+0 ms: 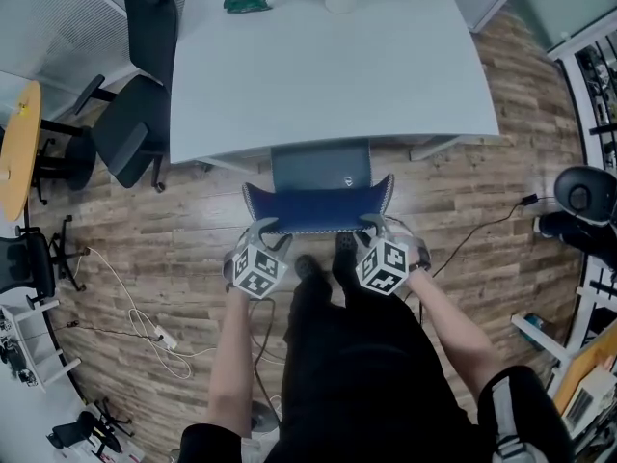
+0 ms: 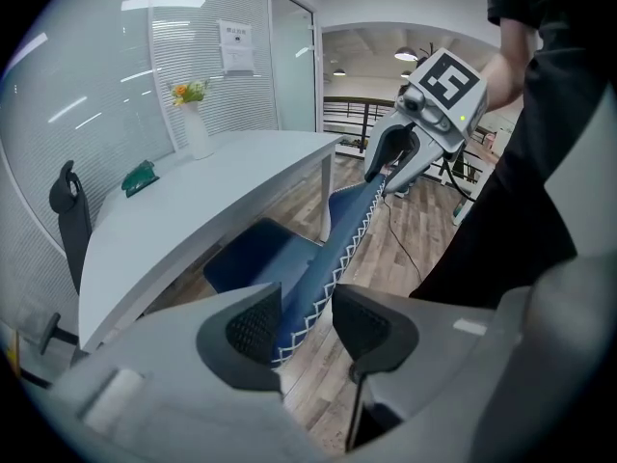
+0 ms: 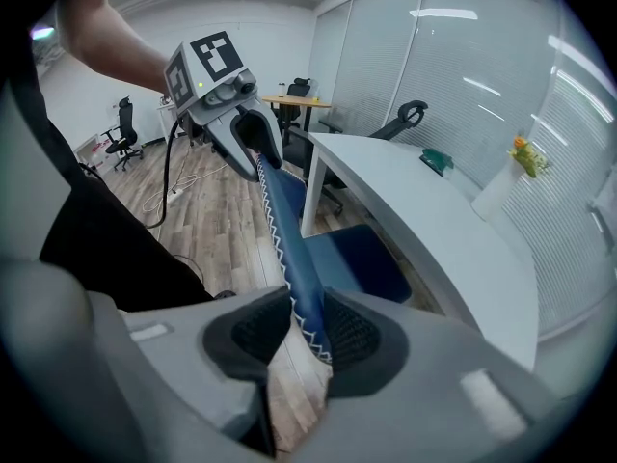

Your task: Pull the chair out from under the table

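The left tool (image 2: 307, 318) and the right tool (image 3: 294, 331) each clamp one top corner of the chair (image 1: 318, 205) back. The seat is partly under the worktop (image 1: 328, 75) edge. The bite looks thin, so I judge that uneven pulling may make a pad slip off. Both forearms reach forward, and the tools point steeply down.

bright, even light from overhead; soft sheen on the white bench (image 2: 207, 189), faint shadow under its near edge. fisheye bends the edges, corners go black, the nearest foreground is blurred.
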`<state>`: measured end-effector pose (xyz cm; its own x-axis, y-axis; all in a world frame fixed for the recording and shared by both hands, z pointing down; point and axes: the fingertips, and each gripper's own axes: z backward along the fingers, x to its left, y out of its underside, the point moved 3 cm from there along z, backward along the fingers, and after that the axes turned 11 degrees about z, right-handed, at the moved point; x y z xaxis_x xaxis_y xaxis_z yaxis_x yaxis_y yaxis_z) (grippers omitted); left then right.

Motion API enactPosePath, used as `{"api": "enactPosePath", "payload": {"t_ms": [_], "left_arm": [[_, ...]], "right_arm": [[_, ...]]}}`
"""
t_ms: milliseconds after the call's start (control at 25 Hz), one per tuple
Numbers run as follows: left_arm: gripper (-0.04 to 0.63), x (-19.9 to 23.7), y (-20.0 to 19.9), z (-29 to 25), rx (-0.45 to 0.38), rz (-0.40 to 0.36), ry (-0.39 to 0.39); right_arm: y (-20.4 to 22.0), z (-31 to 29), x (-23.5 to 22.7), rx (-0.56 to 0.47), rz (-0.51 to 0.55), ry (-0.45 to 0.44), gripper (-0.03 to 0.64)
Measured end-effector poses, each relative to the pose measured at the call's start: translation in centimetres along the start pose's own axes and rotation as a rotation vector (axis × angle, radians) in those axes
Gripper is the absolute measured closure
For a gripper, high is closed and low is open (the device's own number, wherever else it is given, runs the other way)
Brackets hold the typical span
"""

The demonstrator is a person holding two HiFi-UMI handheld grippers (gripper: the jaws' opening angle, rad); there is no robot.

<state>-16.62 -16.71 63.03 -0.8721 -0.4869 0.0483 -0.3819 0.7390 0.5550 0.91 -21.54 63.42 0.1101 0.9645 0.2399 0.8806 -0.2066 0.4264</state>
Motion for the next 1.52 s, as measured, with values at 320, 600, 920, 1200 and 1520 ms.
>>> {"api": "enactPosePath", "payload": {"t_ms": [320,600,920,1200,1520], "left_arm": [[0.434,-1.8,2.8,0.8,0.037,-0.016,0.019],[0.434,-3.7,4.7,1.5,0.062,-0.019,0.029],[0.436,-6.2,6.9,2.7,0.062,-0.052,0.055],[0.437,-8.8,9.4,3.8,0.065,-0.085,0.076],[0.44,-11.8,11.2,5.2,0.074,-0.105,0.08]], "right_arm": [[-0.2,0.1,4.2,0.054,-0.043,0.001,0.503],[0.1,0.4,7.0,0.079,-0.079,0.004,0.5],[0.2,1.5,10.7,0.11,-0.114,0.01,0.499],[0.4,2.3,14.5,0.129,-0.128,0.008,0.499],[0.8,3.7,17.9,0.133,-0.135,0.002,0.497]]}}
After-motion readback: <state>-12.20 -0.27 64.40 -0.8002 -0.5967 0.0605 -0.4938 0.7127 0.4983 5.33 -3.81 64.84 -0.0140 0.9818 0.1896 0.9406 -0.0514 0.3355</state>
